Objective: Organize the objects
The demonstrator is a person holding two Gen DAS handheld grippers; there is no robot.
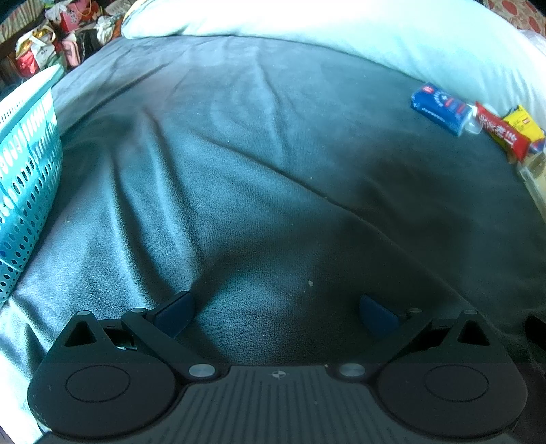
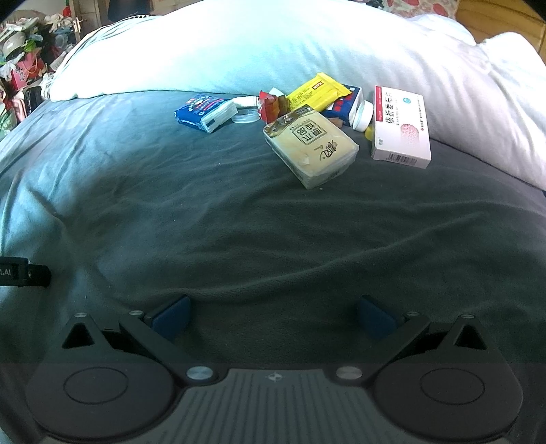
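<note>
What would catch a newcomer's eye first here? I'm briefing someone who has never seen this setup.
Probably the bright clutter of small items heaped against the white pillow at the far side of the dark blanket: a beige tissue pack, a white medicine box, a yellow packet and a blue tissue pack. Next, the teal perforated basket at the left edge of the left wrist view.

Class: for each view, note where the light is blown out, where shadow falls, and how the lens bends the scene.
Left wrist view: white pillow overexposed; dark shadow on the blanket; basket bowed by fisheye. Right wrist view: pillow glaring; bottom strip dimmer; edges curved.
</note>
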